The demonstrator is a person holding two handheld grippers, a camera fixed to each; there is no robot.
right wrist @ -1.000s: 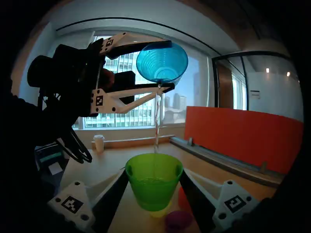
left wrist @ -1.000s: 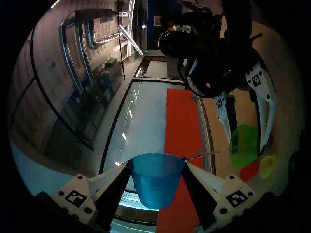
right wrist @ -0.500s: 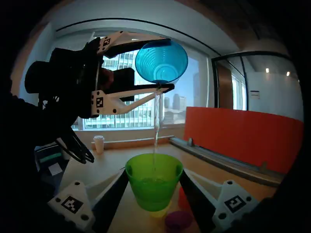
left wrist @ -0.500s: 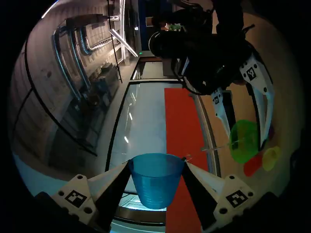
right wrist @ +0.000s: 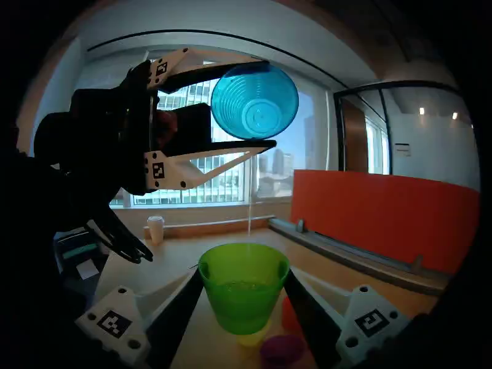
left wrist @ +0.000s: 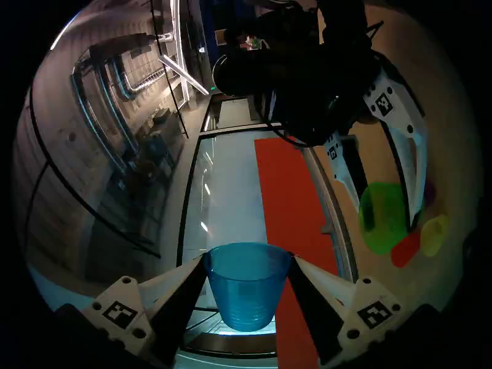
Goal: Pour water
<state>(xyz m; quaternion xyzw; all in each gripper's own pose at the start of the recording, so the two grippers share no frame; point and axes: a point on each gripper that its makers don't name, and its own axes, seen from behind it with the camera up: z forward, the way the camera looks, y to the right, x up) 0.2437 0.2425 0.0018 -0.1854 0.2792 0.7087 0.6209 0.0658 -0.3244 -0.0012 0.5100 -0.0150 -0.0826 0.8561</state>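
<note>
Water (right wrist: 249, 224) drops in a thin thread from the blue cup (right wrist: 254, 101) into the green cup (right wrist: 243, 286), which holds a shallow pool at its bottom. My left gripper (right wrist: 270, 103) clamps the blue cup between both fingers, high above the green one and tipped on its side, its ribbed base turned toward the camera. How much is left inside it I cannot tell. My right gripper (right wrist: 243, 273) grips the green cup upright by its sides, low over the table (right wrist: 344, 270).

Seen from the right gripper view, a yellow cup (right wrist: 252, 337), a red cup (right wrist: 288, 313) and a purple cup (right wrist: 281, 349) sit just under the green one. A white paper cup (right wrist: 155, 226) stands on the ledge below the window (right wrist: 203, 178), and an orange partition (right wrist: 381, 215) runs along the right.

The left gripper view looks along my left gripper (left wrist: 247, 264) at the blue cup (left wrist: 247, 286) side on. Farther off, the green cup (left wrist: 382, 216) sits between the fingers of my right gripper (left wrist: 389, 216), with the yellow cup (left wrist: 434, 234) and red cup (left wrist: 406, 249) beside it.
</note>
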